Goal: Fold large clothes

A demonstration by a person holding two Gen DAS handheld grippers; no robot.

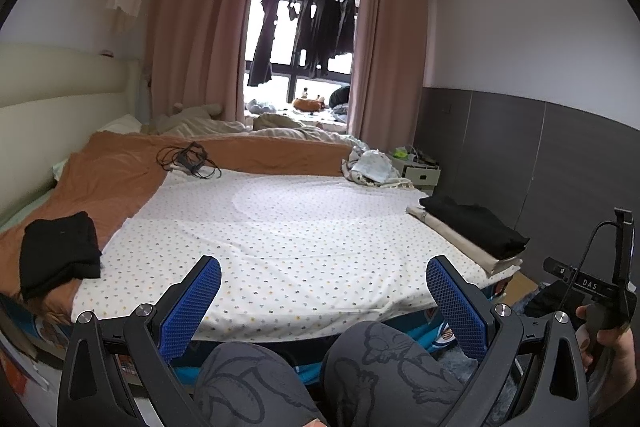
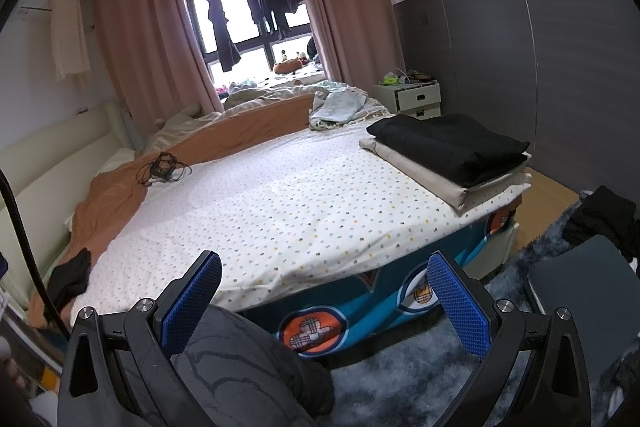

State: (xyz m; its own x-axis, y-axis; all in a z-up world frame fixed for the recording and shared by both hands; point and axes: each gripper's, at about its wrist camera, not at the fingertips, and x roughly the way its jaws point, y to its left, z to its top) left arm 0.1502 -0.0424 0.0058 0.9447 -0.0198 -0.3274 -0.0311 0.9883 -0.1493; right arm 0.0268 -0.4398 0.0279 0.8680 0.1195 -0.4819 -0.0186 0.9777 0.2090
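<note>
The left gripper (image 1: pixel 324 303) hangs over the near edge of the bed (image 1: pixel 280 227), its blue-padded fingers (image 1: pixel 192 307) spread wide with nothing between them. Below it show the person's knees (image 1: pixel 360 367) in grey printed trousers. A dotted white sheet (image 1: pixel 304 243) covers the near part of the bed; an orange blanket (image 1: pixel 120 167) lies beyond and to the left. A folded black garment (image 1: pixel 60 251) sits on the blanket at the left edge. At the right edge a black folded garment (image 1: pixel 476 223) rests on a beige one (image 1: pixel 460 243). A tangle of black cable (image 1: pixel 188 159) lies on the blanket. The person's right hand (image 1: pixel 608 347) holds the other gripper (image 1: pixel 600 283) at far right.
</note>
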